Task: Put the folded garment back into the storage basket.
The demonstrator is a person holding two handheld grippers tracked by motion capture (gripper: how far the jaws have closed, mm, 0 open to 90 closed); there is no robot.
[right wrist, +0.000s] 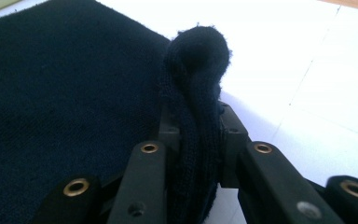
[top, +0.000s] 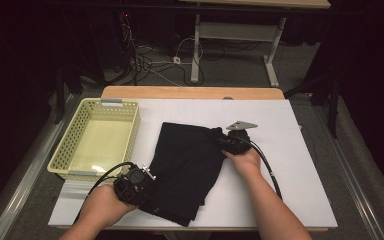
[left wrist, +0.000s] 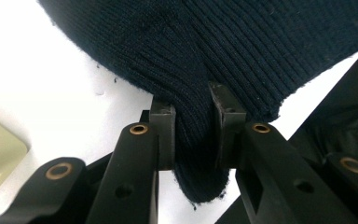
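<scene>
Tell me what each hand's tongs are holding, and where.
Both grip the dark knit cloth: left tongs pinch its near left corner, right tongs a bunched fold at its far right edge.

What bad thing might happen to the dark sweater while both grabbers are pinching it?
1. The left gripper pinches only a small bunched fold at the edge of the dark knit garment, so it might slip out.
2. The right gripper also clamps a narrow bunch, so pulling the two apart could stretch the knit.
3. The yellow basket sits close by the cloth, so a lifted edge might snag its rim.
</scene>
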